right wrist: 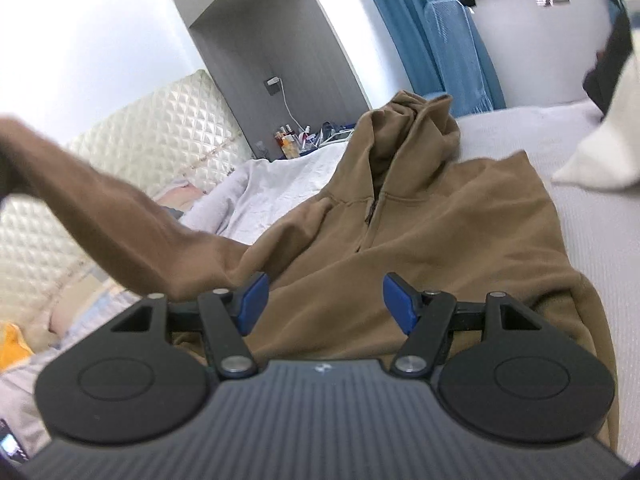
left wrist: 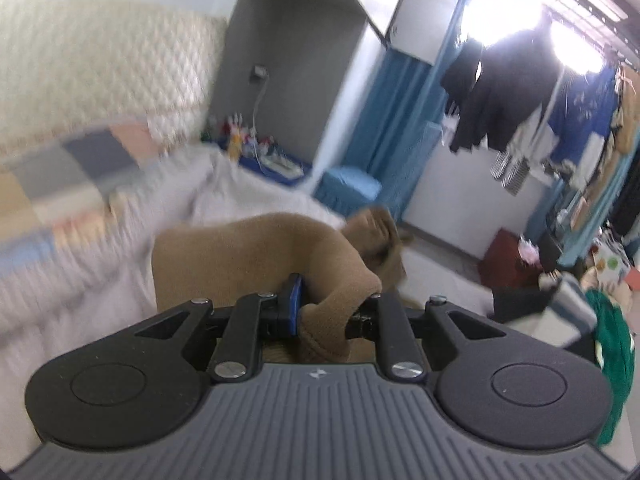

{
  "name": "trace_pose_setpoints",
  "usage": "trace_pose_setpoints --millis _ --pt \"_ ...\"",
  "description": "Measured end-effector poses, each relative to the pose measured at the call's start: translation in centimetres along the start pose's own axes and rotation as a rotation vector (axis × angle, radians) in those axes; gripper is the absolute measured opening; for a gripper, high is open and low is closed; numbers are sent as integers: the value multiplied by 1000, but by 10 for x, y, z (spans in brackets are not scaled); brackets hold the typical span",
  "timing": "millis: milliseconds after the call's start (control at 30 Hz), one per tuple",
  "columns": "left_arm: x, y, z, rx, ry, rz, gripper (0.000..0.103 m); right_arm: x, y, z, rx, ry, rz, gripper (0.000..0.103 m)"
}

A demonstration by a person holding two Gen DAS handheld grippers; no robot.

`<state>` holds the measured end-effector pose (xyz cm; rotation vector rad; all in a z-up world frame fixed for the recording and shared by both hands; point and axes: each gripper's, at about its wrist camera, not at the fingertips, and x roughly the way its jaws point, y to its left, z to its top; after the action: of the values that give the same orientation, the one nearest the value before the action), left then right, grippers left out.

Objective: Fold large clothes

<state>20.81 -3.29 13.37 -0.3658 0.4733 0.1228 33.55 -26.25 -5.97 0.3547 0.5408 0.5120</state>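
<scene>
A brown hoodie point(right wrist: 440, 232) lies spread on the white bed sheet point(right wrist: 600, 240), its hood point(right wrist: 408, 132) bunched at the far end. One sleeve point(right wrist: 120, 216) is lifted and stretched taut toward the upper left. In the left wrist view my left gripper point(left wrist: 328, 312) is shut on that sleeve's cuff point(left wrist: 332, 312), and brown fabric point(left wrist: 248, 252) trails away from it over the bed. My right gripper point(right wrist: 324, 304) hovers low over the hoodie's body, open, with its blue pads point(right wrist: 252, 304) wide apart and gripping nothing.
A white garment point(right wrist: 592, 152) lies at the bed's right edge. A quilted headboard point(right wrist: 160, 132) and a patchwork blanket point(left wrist: 72, 176) are on the left, a cluttered nightstand point(right wrist: 296, 140) beyond. Hanging clothes point(left wrist: 500, 88) and a green garment point(left wrist: 616, 360) are to the right.
</scene>
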Motion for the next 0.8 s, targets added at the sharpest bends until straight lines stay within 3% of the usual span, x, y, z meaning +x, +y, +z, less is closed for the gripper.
trace_pose_setpoints --millis 200,333,467,533,600,700,800 --pt "39 20 -130 -95 194 -48 22 -8 -16 -5 56 22 44 67" --pt "62 39 -183 -128 306 -23 22 -3 -15 -11 90 74 79 67" --pt "63 51 -199 -131 319 -53 24 4 -3 -20 55 118 91 67" --pt "58 54 -198 -129 325 -73 36 10 0 -23 79 148 115 67" --pt "53 60 -192 -143 347 -105 61 16 2 -27 103 178 135 67" --pt "35 68 -183 -157 312 -143 70 24 8 -36 122 219 157 67" --pt "20 76 -172 -158 267 -154 72 31 15 -45 118 256 174 67"
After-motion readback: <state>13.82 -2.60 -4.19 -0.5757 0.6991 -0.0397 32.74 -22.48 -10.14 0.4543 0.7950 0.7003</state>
